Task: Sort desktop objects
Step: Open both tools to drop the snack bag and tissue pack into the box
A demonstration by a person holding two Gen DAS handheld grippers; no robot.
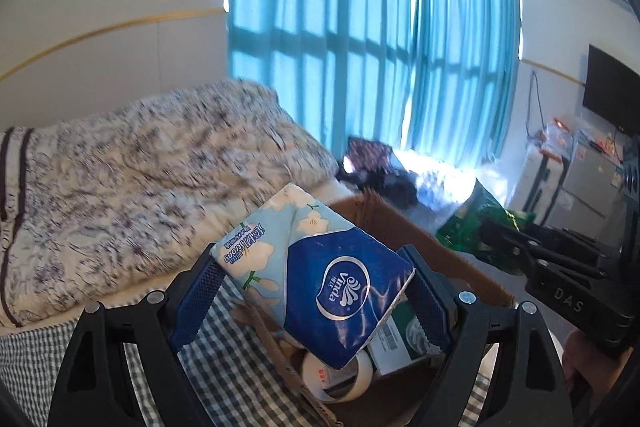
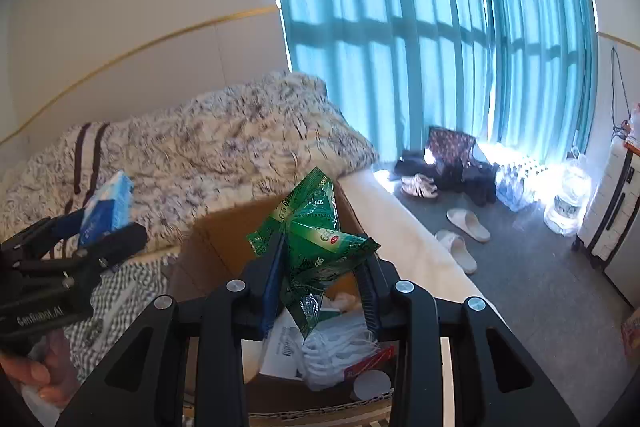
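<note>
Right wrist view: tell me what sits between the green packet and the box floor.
White tangled items and a white paper pack lie under the green packet.

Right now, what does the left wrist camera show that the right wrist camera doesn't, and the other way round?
Only the left wrist view shows the roll of clear tape and green-and-white carton inside the brown cardboard box, plus a black wall screen.

Only the right wrist view shows white slippers and water bottles on the grey floor.

Both show the left gripper shut on the blue Vinda tissue pack, the right gripper shut on the crumpled green foil packet, the box and the teal curtains.
</note>
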